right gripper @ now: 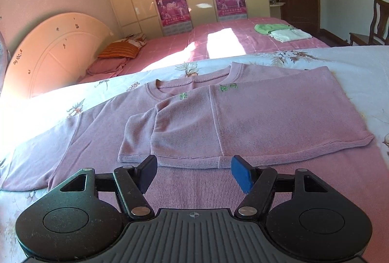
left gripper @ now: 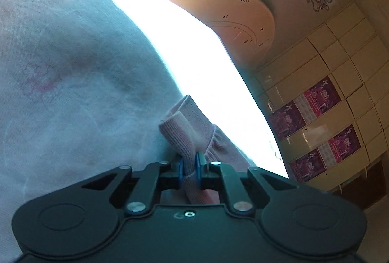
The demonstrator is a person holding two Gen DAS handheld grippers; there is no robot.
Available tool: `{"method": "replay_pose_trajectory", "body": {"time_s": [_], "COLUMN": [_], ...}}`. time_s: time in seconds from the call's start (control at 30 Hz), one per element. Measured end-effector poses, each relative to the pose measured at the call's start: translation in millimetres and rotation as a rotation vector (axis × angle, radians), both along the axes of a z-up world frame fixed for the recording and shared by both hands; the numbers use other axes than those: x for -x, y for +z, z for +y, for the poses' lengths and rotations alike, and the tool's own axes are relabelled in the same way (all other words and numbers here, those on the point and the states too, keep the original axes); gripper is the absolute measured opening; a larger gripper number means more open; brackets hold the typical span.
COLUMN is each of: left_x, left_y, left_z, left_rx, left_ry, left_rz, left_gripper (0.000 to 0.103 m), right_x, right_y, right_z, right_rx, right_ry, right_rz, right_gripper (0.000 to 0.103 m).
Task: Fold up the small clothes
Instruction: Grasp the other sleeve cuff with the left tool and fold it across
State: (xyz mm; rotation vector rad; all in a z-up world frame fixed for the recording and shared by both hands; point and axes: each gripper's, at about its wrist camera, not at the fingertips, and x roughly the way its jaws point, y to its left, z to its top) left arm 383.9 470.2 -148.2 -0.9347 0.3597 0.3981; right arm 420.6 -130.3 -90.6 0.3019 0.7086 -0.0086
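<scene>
A: What is held on the left side?

B: The ribbed cuff (left gripper: 181,122) of the pink sweater (right gripper: 243,117) is pinched between the blue pads (left gripper: 198,165) of the left tongs (left gripper: 190,167), which are pressed together on the knit. The cuff rises toward twelve o'clock in the left wrist view, against a pale floral sheet (left gripper: 73,68) that is washed out by sunlight.

A: And on the right?

B: The right tongs (right gripper: 194,171) are spread and nothing is gripped. They are held low over the sweater, which is laid flat on the bed (right gripper: 352,63). A folded panel lies at twelve o'clock just beyond the pads, the neckline (right gripper: 194,80) farther up, and one sleeve (right gripper: 43,156) is stretched out toward nine o'clock.

A: How should the sleeve fold be done well?

B: It is judged that the cuff should be carried across the body without being dragged, then laid parallel to the hem (right gripper: 194,160). The panel could be steadied by the open tongs so that nothing is shifted.

A: Are containers present?

B: None are seen. Only folded clothes (right gripper: 282,31) are stacked on the pink bedspread (right gripper: 218,27) at one o'clock, well apart.
</scene>
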Motion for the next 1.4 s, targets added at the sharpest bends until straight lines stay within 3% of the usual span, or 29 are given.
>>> {"method": "replay_pose_trajectory", "body": {"time_s": [0.1, 0.23, 0.47, 0.67, 0.9, 1.23, 1.4], "left_x": [-3.0, -18.0, -45.9, -68.7, -85.0, -108.6, -119.3], "left_y": [22.3, 36.0, 55.2, 68.2, 71.2, 59.2, 44.6], "left_z": [-29.7, -68.8, -135.5, -203.4, -270.6, -380.2, -447.8], "left_rx": [-0.151, -0.210, -0.212, -0.304, -0.346, -0.358, -0.454], "left_ry": [-0.066, -0.152, -0.249, -0.408, -0.524, -0.720, -0.829], "left_rz": [-0.011, -0.014, -0.057, -0.057, -0.065, -0.074, -0.027], "left_gripper": [0.009, 0.009, 0.009, 0.009, 0.009, 0.009, 0.007], "right_x": [1.6, 4.2, 6.9, 2.4, -2.3, 0.5, 6.2], "right_y": [0.6, -1.5, -6.1, -7.2, -9.2, -15.0, -13.4], "right_z": [-8.1, -24.4, -53.6, -67.2, -84.3, -115.8, -133.3], "right_rx": [-0.004, -0.019, -0.021, 0.047, 0.076, 0.045, 0.027], "right_ry": [-0.009, -0.023, -0.054, -0.047, -0.020, -0.030, -0.044], "right_rz": [-0.006, -0.014, -0.014, -0.008, -0.022, -0.027, -0.027], "right_gripper": [0.068, 0.068, 0.068, 0.068, 0.068, 0.068, 0.068]}}
